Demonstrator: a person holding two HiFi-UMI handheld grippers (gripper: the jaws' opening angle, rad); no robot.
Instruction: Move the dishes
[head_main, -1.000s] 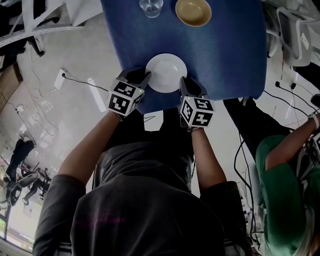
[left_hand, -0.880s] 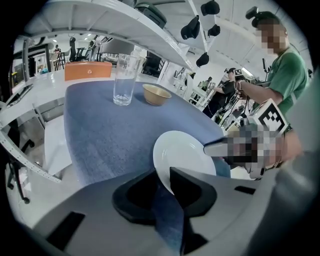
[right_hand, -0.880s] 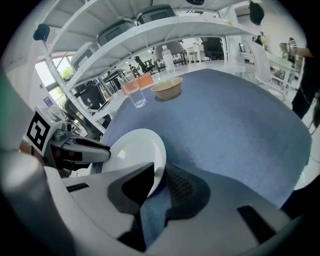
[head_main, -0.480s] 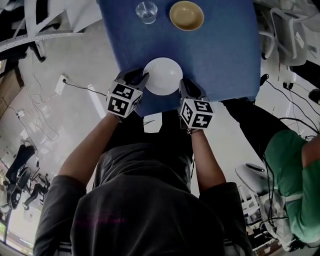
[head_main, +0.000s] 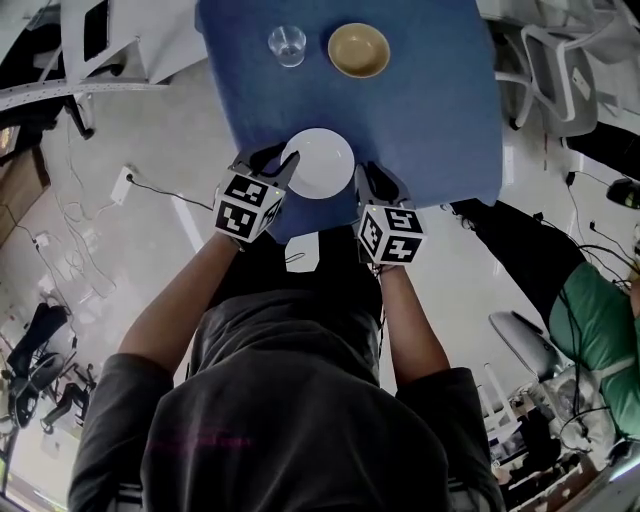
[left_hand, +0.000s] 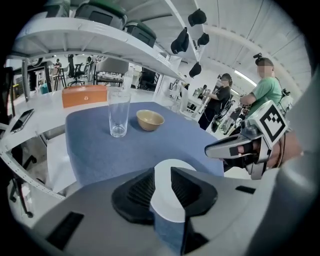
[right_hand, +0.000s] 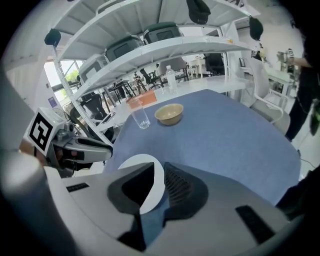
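Note:
A white plate (head_main: 318, 163) lies near the front edge of the blue table (head_main: 430, 110). My left gripper (head_main: 284, 165) is at the plate's left rim and my right gripper (head_main: 360, 180) at its right rim. In the left gripper view the plate (left_hand: 172, 165) runs between the narrow jaws of the left gripper (left_hand: 162, 172), which are shut on its rim. The right gripper (right_hand: 159, 172) clamps the plate's (right_hand: 135, 162) opposite edge in the same way. A clear glass (head_main: 287, 45) and a tan bowl (head_main: 359, 50) stand at the far end.
White chairs (head_main: 550, 70) stand right of the table, and a person in a green top (head_main: 600, 330) is at the right edge. Cables and a power strip (head_main: 125, 160) lie on the floor at left. White shelving (left_hand: 100, 40) rises behind the table.
Both grippers keep their hold on the plate's rims. The head view has shifted, so the table, glass and bowl sit lower and more to the left. The person in green is further right.

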